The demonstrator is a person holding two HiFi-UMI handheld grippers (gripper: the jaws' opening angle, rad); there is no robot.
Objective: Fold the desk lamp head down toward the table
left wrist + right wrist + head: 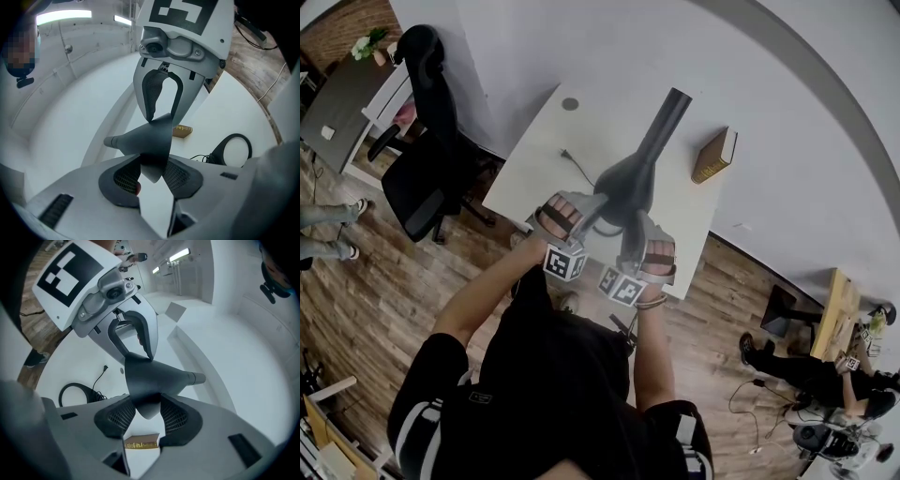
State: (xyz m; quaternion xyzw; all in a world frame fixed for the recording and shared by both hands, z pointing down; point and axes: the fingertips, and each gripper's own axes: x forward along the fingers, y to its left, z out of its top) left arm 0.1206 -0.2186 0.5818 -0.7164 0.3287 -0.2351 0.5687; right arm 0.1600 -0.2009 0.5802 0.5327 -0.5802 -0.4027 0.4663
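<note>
The black desk lamp head (628,178) hangs over the white table (544,150), and its arm (672,111) runs off toward the far right. My left gripper (586,211) holds the head from the left and my right gripper (633,225) holds it from the right, facing each other. In the left gripper view the flared head (150,136) sits between the pads of my left gripper (152,176) and touches both. The right gripper view shows the same head (150,380), with my right gripper (147,411) closed on its rim.
A tan book (714,155) lies at the table's right edge. A black cord (577,167) trails over the table to a black ring (234,150) under the lamp. A black office chair (427,159) stands to the left. People are on the floor around the table.
</note>
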